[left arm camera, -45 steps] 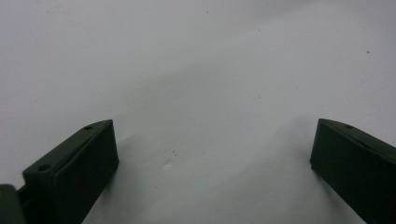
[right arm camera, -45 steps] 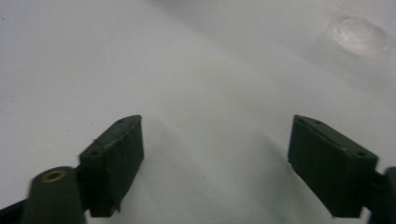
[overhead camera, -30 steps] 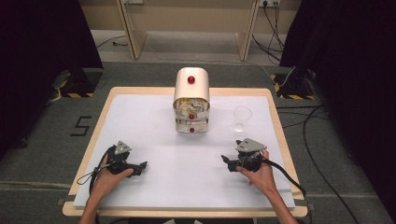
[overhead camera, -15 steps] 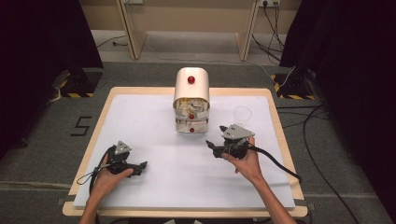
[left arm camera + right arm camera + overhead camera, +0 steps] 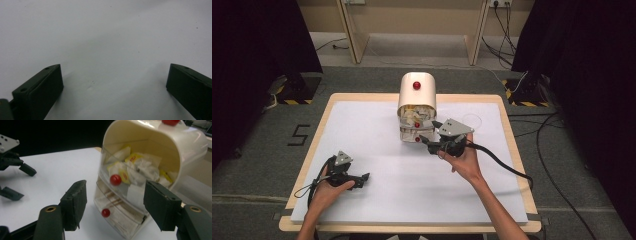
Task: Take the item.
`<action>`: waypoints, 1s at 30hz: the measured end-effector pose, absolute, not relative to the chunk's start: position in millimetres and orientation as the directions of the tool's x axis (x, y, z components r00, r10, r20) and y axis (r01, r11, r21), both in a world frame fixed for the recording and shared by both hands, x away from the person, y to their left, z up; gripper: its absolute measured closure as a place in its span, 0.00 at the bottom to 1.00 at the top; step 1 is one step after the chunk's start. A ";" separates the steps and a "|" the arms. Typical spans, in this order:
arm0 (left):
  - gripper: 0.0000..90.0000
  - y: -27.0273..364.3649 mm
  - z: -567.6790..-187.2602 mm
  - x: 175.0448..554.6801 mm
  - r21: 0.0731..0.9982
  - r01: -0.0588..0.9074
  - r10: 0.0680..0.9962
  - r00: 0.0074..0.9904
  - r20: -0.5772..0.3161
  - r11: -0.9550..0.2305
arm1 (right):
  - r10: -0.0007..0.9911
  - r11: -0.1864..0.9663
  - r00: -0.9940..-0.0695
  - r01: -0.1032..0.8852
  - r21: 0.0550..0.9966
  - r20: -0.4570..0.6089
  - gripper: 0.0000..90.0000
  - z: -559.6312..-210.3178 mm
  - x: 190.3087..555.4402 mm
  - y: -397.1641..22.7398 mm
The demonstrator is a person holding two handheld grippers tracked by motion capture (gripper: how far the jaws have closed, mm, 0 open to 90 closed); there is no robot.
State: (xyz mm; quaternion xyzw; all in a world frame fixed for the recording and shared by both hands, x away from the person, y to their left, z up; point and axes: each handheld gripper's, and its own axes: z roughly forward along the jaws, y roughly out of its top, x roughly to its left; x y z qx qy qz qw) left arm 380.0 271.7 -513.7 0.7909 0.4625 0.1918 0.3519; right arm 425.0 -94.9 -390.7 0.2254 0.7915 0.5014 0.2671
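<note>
A: The cream dispenser box [image 5: 417, 107] stands upright at about twelve o'clock on the desk [image 5: 362, 125], towards the far edge. It has a red knob [image 5: 416, 85] on its domed top and two clear drawers [image 5: 120, 202] in front, each with its own red knob.

B: And at the left?

A: The left claw [image 5: 360, 180] rests on the white sheet at about eight o'clock, well apart from the box. In the left gripper view its jaws are spread wide over bare white surface, nothing between them.

B: What's in the box?

A: Tea bags [image 5: 132, 170] with yellow tags in the upper compartment; flat paper packets below.

B: The right one?

A: The right claw [image 5: 426, 144] sits just at the box's four o'clock, pointing at the drawers. Its jaws have just been closing, yet they are still parted, and no pad touches the box.

B: Anything further right?

A: A clear lid or dish [image 5: 472, 120] at about one o'clock.
</note>
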 end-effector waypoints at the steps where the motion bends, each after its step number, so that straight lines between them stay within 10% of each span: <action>1: 0.00 271.7 -513.7 380.0 0.734 0.597 0.866 0.499 -0.023 -0.324 | 0.625 0.395 -0.755 0.087 0.915 -0.198 0.41 -389.3 426.0 -93.1; 30: 0.00 271.9 -513.7 380.0 0.734 0.597 0.866 0.500 -0.025 -0.323 | 0.591 0.473 -0.770 0.089 0.877 -0.240 0.38 -390.1 455.3 -66.3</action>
